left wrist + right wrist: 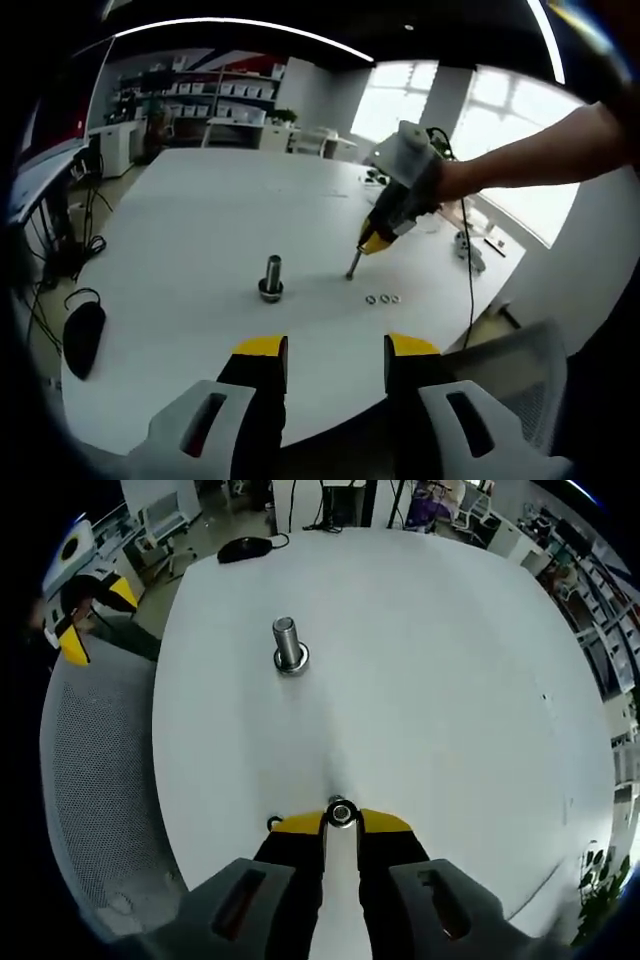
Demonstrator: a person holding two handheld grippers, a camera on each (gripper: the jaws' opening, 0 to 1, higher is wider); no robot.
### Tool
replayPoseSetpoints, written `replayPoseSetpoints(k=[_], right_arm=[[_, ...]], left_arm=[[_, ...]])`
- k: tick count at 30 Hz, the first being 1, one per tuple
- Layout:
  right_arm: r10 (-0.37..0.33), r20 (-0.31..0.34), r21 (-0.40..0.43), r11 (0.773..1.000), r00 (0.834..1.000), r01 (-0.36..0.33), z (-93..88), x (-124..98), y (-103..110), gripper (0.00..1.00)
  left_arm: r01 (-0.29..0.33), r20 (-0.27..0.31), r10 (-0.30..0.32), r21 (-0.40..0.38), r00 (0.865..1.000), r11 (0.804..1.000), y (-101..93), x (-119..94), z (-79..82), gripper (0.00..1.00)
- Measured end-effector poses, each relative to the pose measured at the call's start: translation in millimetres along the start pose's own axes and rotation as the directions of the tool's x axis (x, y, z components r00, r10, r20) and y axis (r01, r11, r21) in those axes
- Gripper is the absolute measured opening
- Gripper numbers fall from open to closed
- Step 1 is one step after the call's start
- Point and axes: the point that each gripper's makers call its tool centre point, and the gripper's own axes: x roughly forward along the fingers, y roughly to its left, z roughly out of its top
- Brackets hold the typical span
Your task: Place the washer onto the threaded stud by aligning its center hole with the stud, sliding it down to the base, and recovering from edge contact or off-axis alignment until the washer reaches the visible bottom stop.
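Right gripper [340,818] jaws clamp a washer [341,813] above the table [450,680], well short of the stud [288,645] (placement pending); left gripper [335,355] jaws apart, idle.

On the table [180,230] the stud [271,277] stands upright, ahead of my left gripper [336,350]. To its right lie what look like three spare washers [384,298] in a row, just beyond my right gripper [354,268]. A mouse [83,338] rests at the table's left edge.
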Motion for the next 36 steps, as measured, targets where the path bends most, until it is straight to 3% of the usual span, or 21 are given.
replayPoseSetpoints(k=[19,36], right_arm=[[0.037,-0.117,-0.024,0.999,0.992,-0.04,-12.3,36,0,0.13],[0.06,-0.138,0.02,0.998,0.989,-0.057,-20.4,49,2,0.14]], left_arm=[[-0.005,-0.019,0.005,-0.011,1.0,1.0,5.1,-3,-8.1,0.37],[-0.017,-0.021,0.017,-0.015,1.0,1.0,11.9,-1,-7.3,0.36]])
